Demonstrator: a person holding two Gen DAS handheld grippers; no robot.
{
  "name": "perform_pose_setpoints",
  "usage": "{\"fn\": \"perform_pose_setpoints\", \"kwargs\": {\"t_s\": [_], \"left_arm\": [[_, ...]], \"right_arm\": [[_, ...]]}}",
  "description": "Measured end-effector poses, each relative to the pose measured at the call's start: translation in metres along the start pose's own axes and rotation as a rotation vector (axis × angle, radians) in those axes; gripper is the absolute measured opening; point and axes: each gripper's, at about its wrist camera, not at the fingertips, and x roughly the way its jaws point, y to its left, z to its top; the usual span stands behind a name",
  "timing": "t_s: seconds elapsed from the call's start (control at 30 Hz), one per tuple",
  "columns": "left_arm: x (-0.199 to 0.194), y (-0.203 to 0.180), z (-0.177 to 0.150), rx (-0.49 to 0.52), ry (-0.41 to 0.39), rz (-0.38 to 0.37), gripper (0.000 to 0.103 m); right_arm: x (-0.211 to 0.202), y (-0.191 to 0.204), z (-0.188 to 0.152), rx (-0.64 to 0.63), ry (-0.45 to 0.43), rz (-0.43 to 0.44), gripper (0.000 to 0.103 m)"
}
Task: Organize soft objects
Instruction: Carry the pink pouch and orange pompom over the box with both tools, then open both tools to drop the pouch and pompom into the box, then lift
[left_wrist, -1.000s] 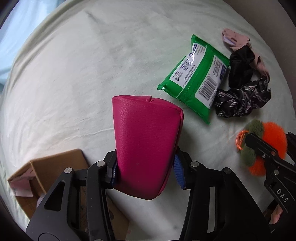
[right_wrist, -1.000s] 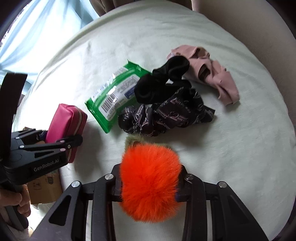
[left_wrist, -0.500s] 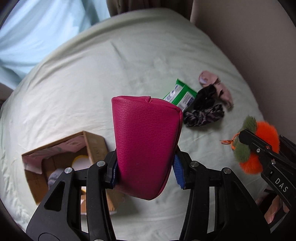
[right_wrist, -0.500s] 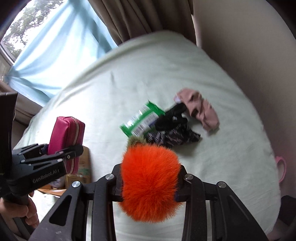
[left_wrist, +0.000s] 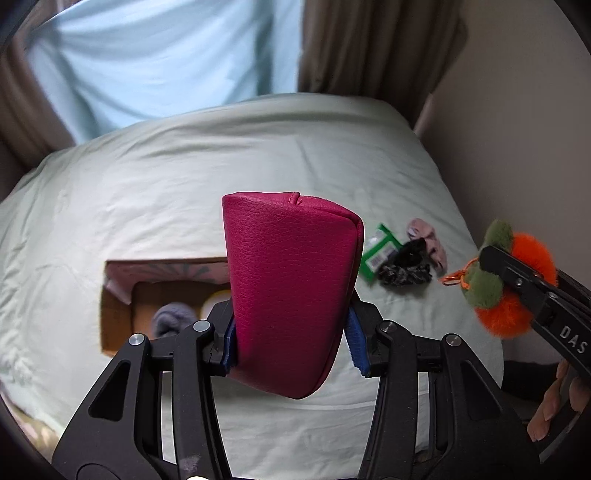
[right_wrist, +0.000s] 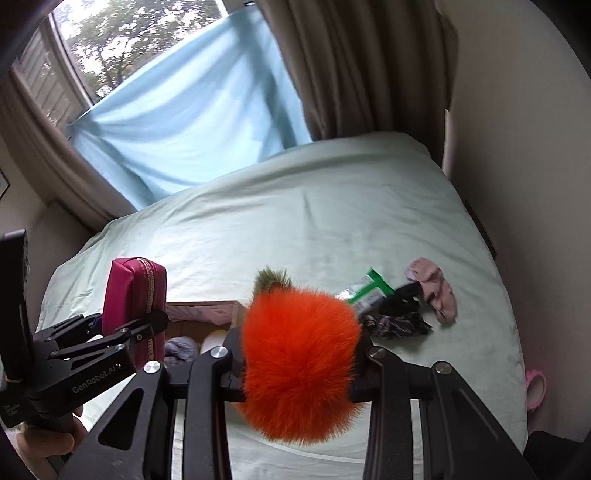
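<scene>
My left gripper (left_wrist: 291, 343) is shut on a magenta zip pouch (left_wrist: 288, 288), held upright above the bed; the pouch shows in the right wrist view (right_wrist: 133, 302) too. My right gripper (right_wrist: 299, 369) is shut on a fluffy orange pom-pom with green tufts (right_wrist: 299, 354), seen from the left at the right edge (left_wrist: 506, 280). An open cardboard box (left_wrist: 122, 295) with soft items inside lies on the bed, below and behind the pouch.
On the pale green bed sheet (right_wrist: 295, 229), a green wipes pack (left_wrist: 380, 251), a black scrunchie (left_wrist: 410, 254), a patterned scrunchie (left_wrist: 402, 275) and a pink cloth (left_wrist: 428, 236) lie at the right. Wall to the right, curtains (right_wrist: 351, 66) and window behind.
Both grippers have lifted and pulled back from the bed with their objects. The loose items now look small and far, and the box has come into fuller view.
</scene>
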Motion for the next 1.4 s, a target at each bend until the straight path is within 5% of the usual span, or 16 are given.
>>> {"fn": "perform_pose_setpoints", "kwargs": {"t_s": [0.17,0.4,0.73,1.03,1.4], "left_arm": [[-0.025,0.066,-0.015,-0.116,-0.004,0.019,0.043],[-0.046,0.160,-0.036,-0.139,-0.015,0.059,0.043],[0.001,0.255,-0.045,-0.122,0.090,0.046,0.043],[0.082,0.294,-0.056,-0.102,0.232,0.052,0.043],[0.159,0.290,-0.059,-0.097,0.371,0.036,0.043]], "right_arm": [[-0.005,0.058,0.003,-0.031,0.003,0.029,0.033],[0.020,0.129,-0.002,-0.032,0.023,0.059,0.033],[0.106,0.200,-0.008,-0.030,0.132,0.042,0.033],[0.202,0.209,-0.017,-0.031,0.303,0.015,0.033],[0.295,0.196,-0.029,0.053,0.499,0.031,0.032]]}}
